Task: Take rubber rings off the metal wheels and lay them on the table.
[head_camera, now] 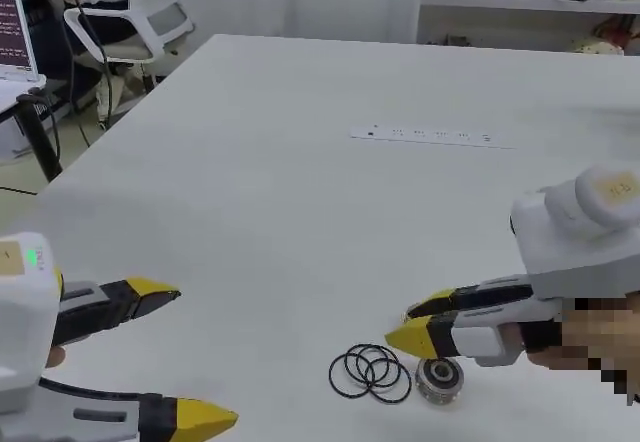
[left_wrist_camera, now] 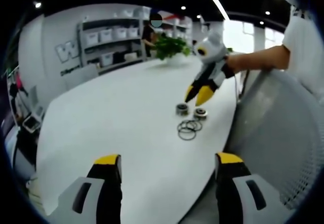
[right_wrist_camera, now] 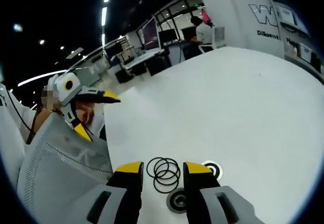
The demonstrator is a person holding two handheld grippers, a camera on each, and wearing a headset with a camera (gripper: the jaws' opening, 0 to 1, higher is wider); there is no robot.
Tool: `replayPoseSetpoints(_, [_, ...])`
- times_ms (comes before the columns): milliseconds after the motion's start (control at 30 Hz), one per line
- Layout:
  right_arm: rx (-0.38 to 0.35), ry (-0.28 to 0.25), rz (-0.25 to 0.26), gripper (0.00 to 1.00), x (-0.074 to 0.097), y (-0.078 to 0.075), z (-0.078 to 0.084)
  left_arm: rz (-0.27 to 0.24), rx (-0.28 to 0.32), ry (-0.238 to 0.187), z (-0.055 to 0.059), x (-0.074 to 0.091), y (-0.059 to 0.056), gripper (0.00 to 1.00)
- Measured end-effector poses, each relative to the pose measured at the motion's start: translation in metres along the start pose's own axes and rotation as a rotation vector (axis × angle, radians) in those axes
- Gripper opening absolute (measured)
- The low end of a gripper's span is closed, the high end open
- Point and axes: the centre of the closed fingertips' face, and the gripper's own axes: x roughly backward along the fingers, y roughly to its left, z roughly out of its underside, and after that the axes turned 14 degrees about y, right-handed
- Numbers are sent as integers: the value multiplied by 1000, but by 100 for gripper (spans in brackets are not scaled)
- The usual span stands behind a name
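Already the rubber rings (head_camera: 370, 370) lay on the table (head_camera: 300, 162) beside a metal wheel (head_camera: 438, 377). The right gripper (head_camera: 408, 324) hovered near it, jaws slightly apart and empty, probably to pull another ring, though none was clear to see; the left gripper (head_camera: 195, 355) hung aside, jaws spread wide.

In the head view left gripper (head_camera: 205, 355) cut off at the 8 o'clock edge, right gripper (head_camera: 400, 324) cut off at 4 o'clock, overlapping rubber rings (head_camera: 371, 372) too small to count
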Motion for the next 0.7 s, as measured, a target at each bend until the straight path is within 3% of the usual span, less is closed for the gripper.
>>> replayPoseSetpoints(267, [119,-4,-5,49,15,22,-7,9,-8,-7,-3,1,-2,78])
replayPoseSetpoints(400, [132,-22,-11,49,31,28,-7,13,-12,-13,-5,1,-3,78])
replayPoseSetpoints(533, [141,-76,10,56,47,30,-8,16,-13,-16,-5,0,-4,78])
replayPoseSetpoints(700, [137,-91,41,64,59,22,6,19,-10,-24,-6,-1,-6,79])
